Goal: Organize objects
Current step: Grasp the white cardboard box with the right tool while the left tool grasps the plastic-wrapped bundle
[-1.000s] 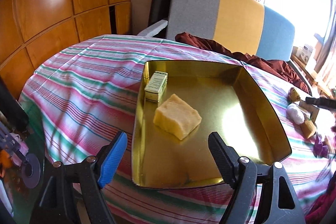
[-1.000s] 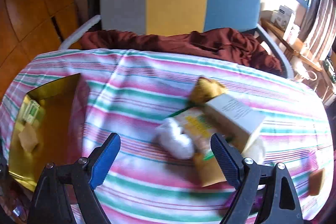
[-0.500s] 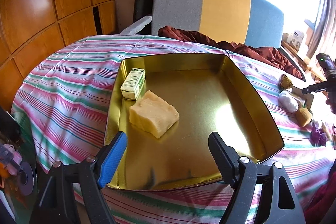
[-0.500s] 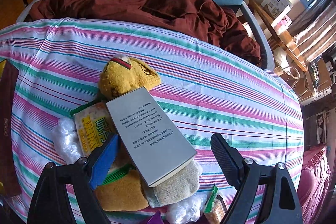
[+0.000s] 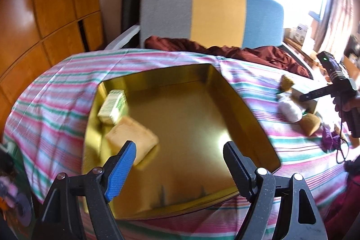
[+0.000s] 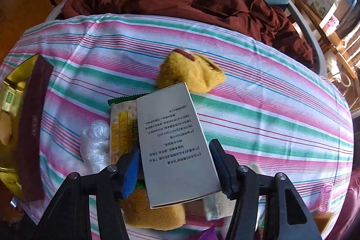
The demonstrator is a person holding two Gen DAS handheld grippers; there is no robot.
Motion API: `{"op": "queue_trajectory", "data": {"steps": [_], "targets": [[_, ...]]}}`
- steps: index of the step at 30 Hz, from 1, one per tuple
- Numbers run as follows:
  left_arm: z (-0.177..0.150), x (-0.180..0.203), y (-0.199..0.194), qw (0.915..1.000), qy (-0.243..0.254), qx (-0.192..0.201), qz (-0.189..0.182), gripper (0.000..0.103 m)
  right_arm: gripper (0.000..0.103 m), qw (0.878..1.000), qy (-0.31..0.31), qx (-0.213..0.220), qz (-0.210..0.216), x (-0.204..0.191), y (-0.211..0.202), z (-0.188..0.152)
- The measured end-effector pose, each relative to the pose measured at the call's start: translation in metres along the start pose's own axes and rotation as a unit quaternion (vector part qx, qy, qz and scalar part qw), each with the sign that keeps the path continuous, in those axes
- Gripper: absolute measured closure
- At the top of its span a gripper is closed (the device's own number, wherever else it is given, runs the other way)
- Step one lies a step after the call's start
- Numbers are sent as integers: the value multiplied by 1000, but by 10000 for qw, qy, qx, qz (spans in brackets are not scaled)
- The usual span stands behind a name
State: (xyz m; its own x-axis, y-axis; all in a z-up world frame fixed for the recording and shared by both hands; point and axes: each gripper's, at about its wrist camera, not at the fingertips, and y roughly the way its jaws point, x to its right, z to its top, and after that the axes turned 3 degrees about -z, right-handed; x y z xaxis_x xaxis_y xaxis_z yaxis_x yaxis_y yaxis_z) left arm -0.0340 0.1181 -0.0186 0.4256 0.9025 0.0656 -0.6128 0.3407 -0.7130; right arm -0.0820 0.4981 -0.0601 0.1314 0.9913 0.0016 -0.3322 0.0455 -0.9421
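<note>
A gold tin tray (image 5: 252, 118) lies on the striped tablecloth. In it are a small green-and-cream box (image 5: 112, 106) and a yellow sponge block (image 5: 132, 138). My left gripper (image 5: 178, 163) is open and empty over the tray's near edge. My right gripper (image 6: 173, 168) has its fingers on both sides of a grey printed box (image 6: 173, 141) that lies on a pile. The pile holds a cracker packet (image 6: 122, 125), a clear plastic wad (image 6: 94, 143), a yellow knitted sock (image 6: 191, 72) and a brown sponge (image 6: 155, 213).
A grey, yellow and blue chair (image 5: 211, 15) with a dark red cloth (image 6: 180, 8) stands behind the table. The tray's dark outer wall (image 6: 33, 127) shows at the left of the right wrist view. Small purple and pink items (image 5: 328, 138) lie near the table's right edge.
My right gripper has come down onto the pile and narrowed around the grey box. My left gripper has swung slightly, so the tray has shifted right in its view.
</note>
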Motion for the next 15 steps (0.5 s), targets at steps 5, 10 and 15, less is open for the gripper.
{"op": "queue_trajectory", "data": {"steps": [5, 10, 15], "targets": [[17, 33, 1, 9989, 309, 102, -352, 23, 47, 9992, 229, 330, -6, 1, -11, -8], [35, 76, 10, 9953, 630, 79, -735, 23, 52, 9955, 516, 654, -444, 13, -5, -14], [48, 118, 31, 9903, 868, -222, -1064, 24, 53, 9932, 731, 812, -392, 24, 2, -21]]}}
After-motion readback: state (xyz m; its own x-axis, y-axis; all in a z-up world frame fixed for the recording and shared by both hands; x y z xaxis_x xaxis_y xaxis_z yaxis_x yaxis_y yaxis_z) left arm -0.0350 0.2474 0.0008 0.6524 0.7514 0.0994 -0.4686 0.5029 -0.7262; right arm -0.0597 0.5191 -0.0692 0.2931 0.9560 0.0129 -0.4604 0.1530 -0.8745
